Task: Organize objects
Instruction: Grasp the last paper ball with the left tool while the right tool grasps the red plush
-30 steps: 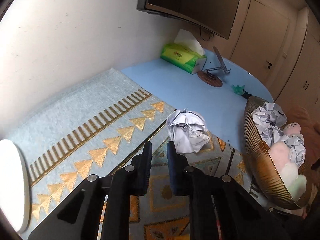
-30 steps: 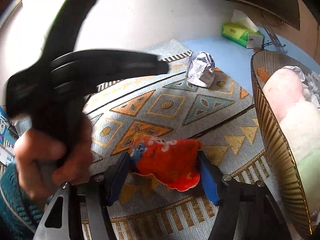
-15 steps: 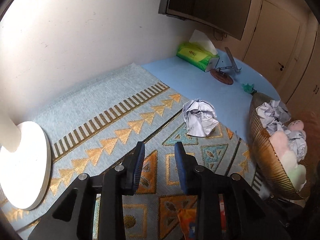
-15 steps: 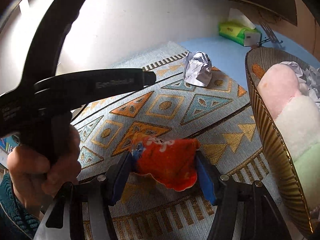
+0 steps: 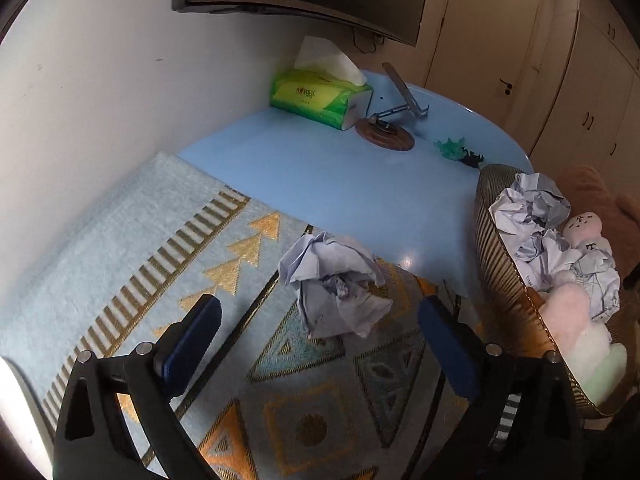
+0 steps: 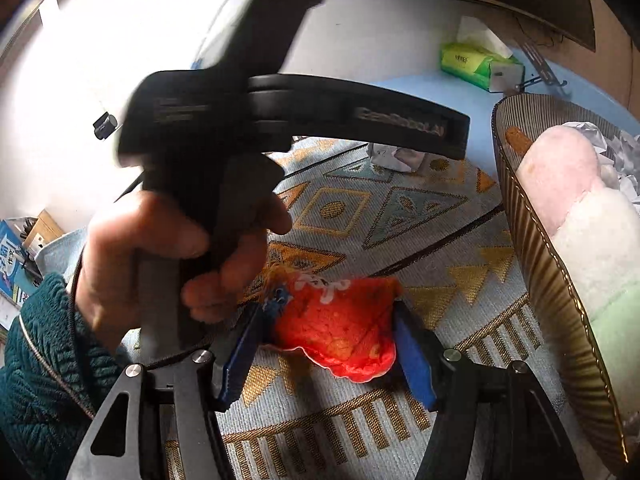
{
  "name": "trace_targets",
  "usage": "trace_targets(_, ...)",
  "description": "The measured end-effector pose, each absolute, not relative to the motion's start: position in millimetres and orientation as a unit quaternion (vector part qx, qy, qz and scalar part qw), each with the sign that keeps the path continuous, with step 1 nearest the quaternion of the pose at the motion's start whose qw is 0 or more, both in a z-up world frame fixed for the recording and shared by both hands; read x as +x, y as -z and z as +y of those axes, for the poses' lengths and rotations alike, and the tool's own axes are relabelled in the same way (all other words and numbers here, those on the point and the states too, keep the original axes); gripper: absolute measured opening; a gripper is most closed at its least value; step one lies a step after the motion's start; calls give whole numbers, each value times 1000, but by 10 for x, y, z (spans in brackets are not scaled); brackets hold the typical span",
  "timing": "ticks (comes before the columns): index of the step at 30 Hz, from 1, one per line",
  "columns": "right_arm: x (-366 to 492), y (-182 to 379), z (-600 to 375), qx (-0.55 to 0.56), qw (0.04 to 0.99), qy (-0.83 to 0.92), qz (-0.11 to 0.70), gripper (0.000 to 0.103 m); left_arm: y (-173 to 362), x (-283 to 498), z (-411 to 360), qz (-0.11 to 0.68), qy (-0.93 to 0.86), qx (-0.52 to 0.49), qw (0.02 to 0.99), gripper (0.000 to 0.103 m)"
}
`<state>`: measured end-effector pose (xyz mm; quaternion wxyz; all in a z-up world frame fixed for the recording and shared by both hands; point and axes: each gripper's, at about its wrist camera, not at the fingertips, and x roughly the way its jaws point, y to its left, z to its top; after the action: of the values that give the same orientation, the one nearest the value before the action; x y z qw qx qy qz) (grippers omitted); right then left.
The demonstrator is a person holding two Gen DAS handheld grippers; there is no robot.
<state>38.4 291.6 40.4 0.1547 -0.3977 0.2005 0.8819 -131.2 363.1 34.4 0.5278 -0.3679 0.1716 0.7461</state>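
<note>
A crumpled paper ball (image 5: 336, 280) lies on the patterned mat (image 5: 120, 240), its near part between the tips of my left gripper (image 5: 320, 312). That gripper's jaws are opening wide and the blue pads stand clear of the paper. My right gripper (image 6: 328, 320) is shut on a red snack bag (image 6: 340, 320), held just above the mat. A hand (image 6: 160, 248) in a teal sleeve grips the left tool's black frame and hides most of the paper ball (image 6: 394, 156) in the right wrist view. A ribbed gold basket (image 5: 500, 264) stands to the right.
The basket (image 6: 532, 240) holds crumpled papers (image 5: 532, 208) and a pastel plush toy (image 5: 576, 320). On the blue table (image 5: 340, 184) behind are a green tissue pack (image 5: 320, 96) and a metal stand (image 5: 386, 136). A white round base (image 5: 16, 400) sits at the left edge.
My left gripper went from shut to wide open and moved forward to the paper ball. The right gripper stayed in place with the red bag.
</note>
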Motion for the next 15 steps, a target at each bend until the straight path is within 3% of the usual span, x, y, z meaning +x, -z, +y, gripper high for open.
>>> trace_targets(1, 380, -403, 2906, -399, 157, -882, 198, 64, -320, -1317, 3684, 178, -747, -368, 525, 92)
trace_targets(2, 377, -406, 2884, -400, 159, -882, 192, 62, -289, -1315, 3730, 186, -748, -366, 521, 78)
trace_targets(3, 377, -413, 2859, -400, 159, -883, 187, 60, -249, -1315, 3778, 196, -740, -371, 526, 39)
trace_targets(8, 439, -475, 2735, -388, 154, -893, 169, 52, -328, -1249, 3706, 191, -746, -355, 530, 33)
trace_targets(9, 483, -505, 2715, -379, 145, -898, 169, 41, -356, -1228, 3657, 188, -749, -356, 526, 33)
trace_targets(10, 537, -543, 2709, -371, 135, -903, 169, 37, -397, -1198, 3586, 184, -754, -354, 522, 33)
trace_targets(15, 668, -550, 2635, -386, 115, -898, 175, 31, -622, -1017, 2992, 163, -796, -344, 471, 33)
